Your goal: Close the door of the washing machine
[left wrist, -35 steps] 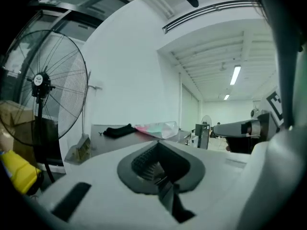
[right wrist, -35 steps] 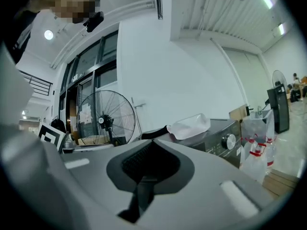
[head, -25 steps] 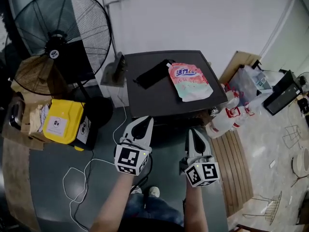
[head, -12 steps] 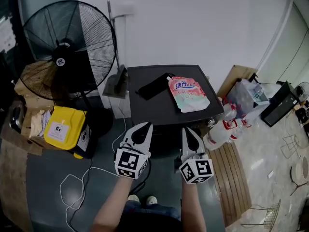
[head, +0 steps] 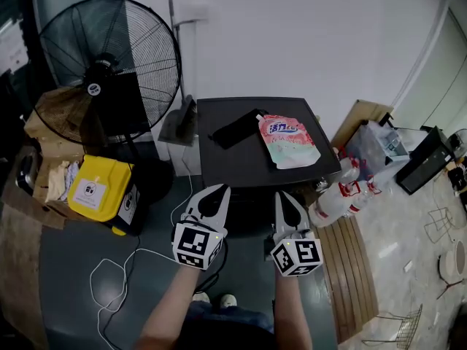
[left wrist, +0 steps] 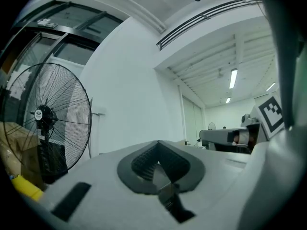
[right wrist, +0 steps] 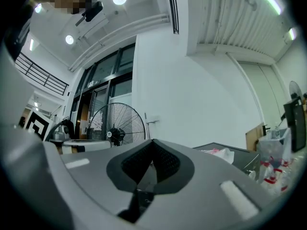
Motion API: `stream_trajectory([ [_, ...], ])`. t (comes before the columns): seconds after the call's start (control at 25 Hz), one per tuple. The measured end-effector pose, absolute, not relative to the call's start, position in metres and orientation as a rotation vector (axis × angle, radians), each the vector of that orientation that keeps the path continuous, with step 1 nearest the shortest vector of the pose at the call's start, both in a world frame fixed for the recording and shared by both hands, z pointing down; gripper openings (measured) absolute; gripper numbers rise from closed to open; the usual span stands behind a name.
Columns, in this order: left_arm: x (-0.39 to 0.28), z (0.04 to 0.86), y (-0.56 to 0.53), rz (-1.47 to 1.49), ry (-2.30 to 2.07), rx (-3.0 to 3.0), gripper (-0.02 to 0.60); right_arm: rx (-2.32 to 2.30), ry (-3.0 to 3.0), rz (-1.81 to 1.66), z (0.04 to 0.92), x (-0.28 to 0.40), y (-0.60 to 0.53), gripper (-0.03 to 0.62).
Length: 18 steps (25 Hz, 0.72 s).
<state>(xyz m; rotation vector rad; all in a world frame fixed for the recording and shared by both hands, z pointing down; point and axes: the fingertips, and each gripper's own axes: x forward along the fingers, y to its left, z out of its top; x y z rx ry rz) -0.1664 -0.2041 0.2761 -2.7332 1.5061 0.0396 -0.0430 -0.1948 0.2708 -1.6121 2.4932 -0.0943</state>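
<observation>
The washing machine (head: 241, 159) is a dark grey box against the white wall, and only its flat top shows in the head view. Its front and door are hidden below that top. A pink detergent pouch (head: 287, 141) and a flat black item (head: 237, 128) lie on it. My left gripper (head: 221, 188) is held just in front of the machine's near edge, shut and empty. Beside it my right gripper (head: 282, 194) is also shut and empty. Both point level toward the machine. In their own views the left gripper (left wrist: 158, 143) and right gripper (right wrist: 152, 142) have their jaws closed together.
A large standing fan (head: 102, 64) is at the left, with a yellow box (head: 98, 188) and cardboard beneath it. Spray bottles (head: 339, 188) and a wooden board (head: 354, 268) lie to the machine's right. A white cable (head: 117, 283) loops on the floor.
The head view has tilted up a little, showing more wall. My right gripper has edged slightly left and up. The left gripper has stayed where it was.
</observation>
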Motion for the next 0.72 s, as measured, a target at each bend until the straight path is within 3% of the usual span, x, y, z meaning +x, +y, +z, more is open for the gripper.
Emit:
stream_trajectory([
  [0.72, -0.169, 0.276, -0.199, 0.037, 1.528, -2.726, 0.006, -1.647, 2.485, -0.097, 0.275, -0.032, -0.185, 0.011],
])
